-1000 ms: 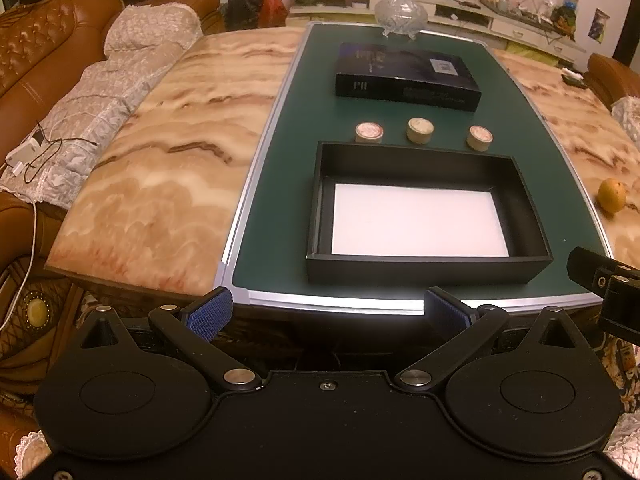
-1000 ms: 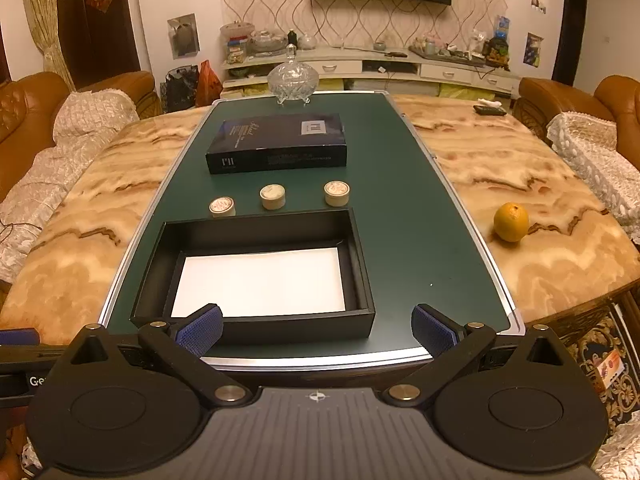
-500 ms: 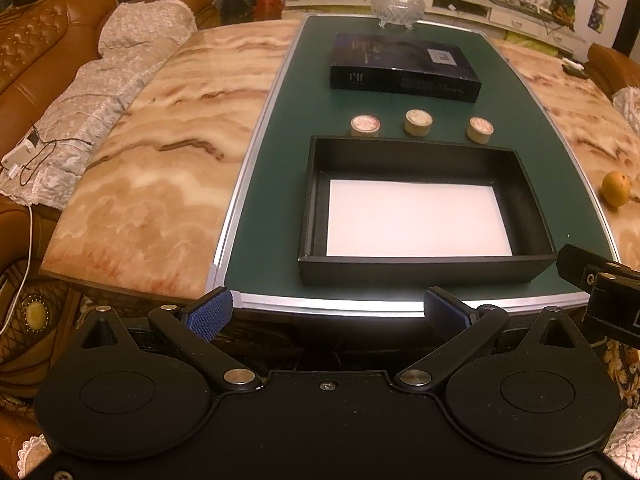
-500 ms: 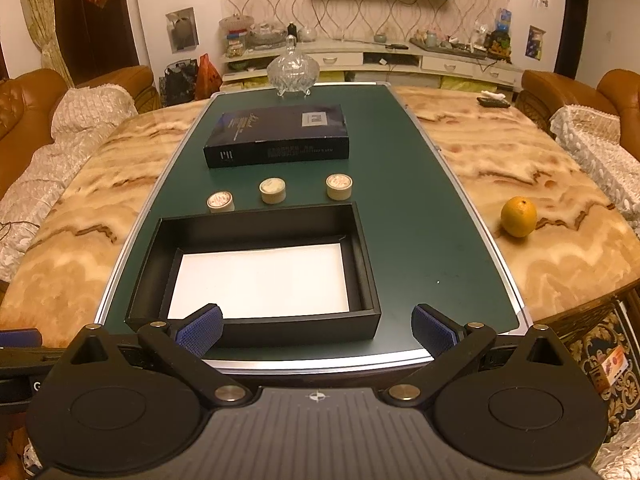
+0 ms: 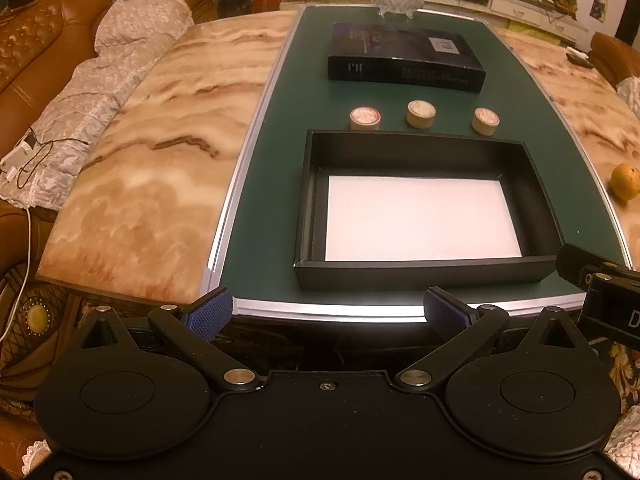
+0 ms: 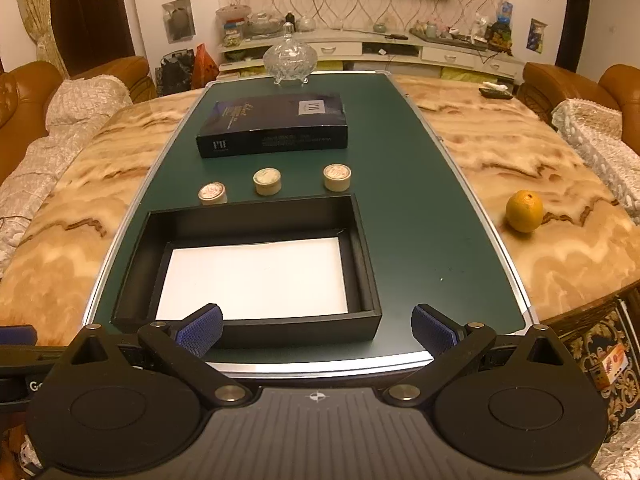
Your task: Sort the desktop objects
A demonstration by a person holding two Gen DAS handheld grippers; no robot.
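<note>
Both grippers empty at the near table edge, sorting not yet begun.

The left gripper (image 5: pixel 328 310) and right gripper (image 6: pixel 316 330) each hang with blue pads spread wide and nothing between them, short of the near rim of the green mat (image 6: pixel 420 240). Just beyond lies the open black tray (image 6: pixel 248 340), its white floor bare, so the step in hand looks like the first approach. Past the tray's far wall stand three small round tins (image 6: pixel 267 181) in a row, apart from one another, with a dark box (image 6: pixel 276 126) behind them. The likely next move is a reach over the tray to close on one tin, probably the nearest-side one for each hand. An orange (image 6: pixel 524 211) sits off the mat, well to the right.
</note>
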